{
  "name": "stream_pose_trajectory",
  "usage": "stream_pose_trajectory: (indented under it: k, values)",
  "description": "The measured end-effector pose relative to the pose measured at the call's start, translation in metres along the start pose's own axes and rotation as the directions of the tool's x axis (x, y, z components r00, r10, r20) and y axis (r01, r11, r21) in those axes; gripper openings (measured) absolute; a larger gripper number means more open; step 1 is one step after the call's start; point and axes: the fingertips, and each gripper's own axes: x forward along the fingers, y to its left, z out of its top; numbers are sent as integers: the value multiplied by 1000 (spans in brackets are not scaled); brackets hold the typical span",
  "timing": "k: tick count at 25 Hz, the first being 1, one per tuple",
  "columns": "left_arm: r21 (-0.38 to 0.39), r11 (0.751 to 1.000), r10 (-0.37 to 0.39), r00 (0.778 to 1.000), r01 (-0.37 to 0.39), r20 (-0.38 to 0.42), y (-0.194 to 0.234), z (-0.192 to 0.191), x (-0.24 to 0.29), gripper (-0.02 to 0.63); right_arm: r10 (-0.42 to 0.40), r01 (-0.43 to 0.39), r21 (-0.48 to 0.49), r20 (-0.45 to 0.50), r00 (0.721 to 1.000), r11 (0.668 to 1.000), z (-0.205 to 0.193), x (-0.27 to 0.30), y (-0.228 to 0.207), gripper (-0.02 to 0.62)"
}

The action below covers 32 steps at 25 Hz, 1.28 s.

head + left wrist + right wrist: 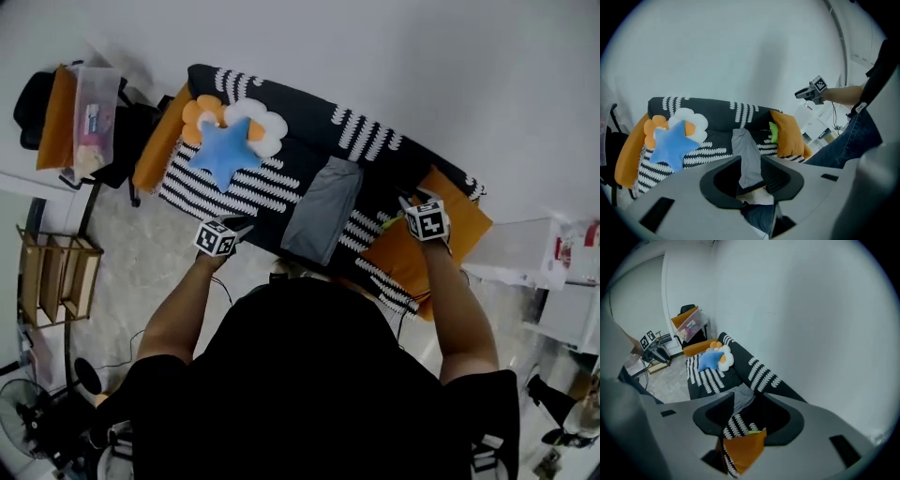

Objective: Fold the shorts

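Both pairs of jaws stand partly apart over the sofa (pixel 281 103) with nothing between them: the left gripper (pixel 234 232) and the right gripper (pixel 412 208) hang clear of the cloth, and each gripper view shows only an empty gap. In the left gripper view the near end of the shorts (pixel 749 157) slips behind the dark jaw housing; in the right gripper view one edge is cut off the same way. The person's dark head and shoulders fill the lower head view and hide the sofa's front edge. A small green thing (pixel 774 132) by the orange cushion (pixel 790 136) cannot be identified.

The shorts (pixel 323 208) are plain grey and lie flat as a narrow folded oblong in the middle of the black-and-white patterned seat, between the blue star cushion (pixel 223 150) and the orange cushion.

Red print on a white box (pixel 562 248) at the right edge and a label on the bag (pixel 92 122) at the upper left are too small to read.
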Motion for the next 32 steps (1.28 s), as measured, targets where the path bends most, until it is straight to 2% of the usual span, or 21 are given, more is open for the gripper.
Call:
stream_pose_trajectory:
  k: [7, 12, 16, 23, 32]
  values:
    - [106, 990, -88, 994, 94, -62, 33, -1, -2, 147, -56, 57, 150, -10, 998, 987, -32, -9, 45, 196]
    - [147, 979, -127, 986, 142, -107, 42, -4, 2, 149, -54, 50, 255, 10, 999, 966, -54, -13, 84, 196]
    - [148, 974, -151, 980, 170, -127, 35, -2, 14, 149, -35, 31, 288, 8, 999, 957, -73, -13, 104, 196]
    - [132, 968, -190, 968, 213, -164, 8, 5, 53, 153, 3, 4, 333, -19, 1000, 943, -118, 0, 113, 196]
    - [71, 979, -168, 959, 189, -229, -18, -4, 111, 164, 104, -73, 421, -52, 993, 904, -195, 65, 136, 195]
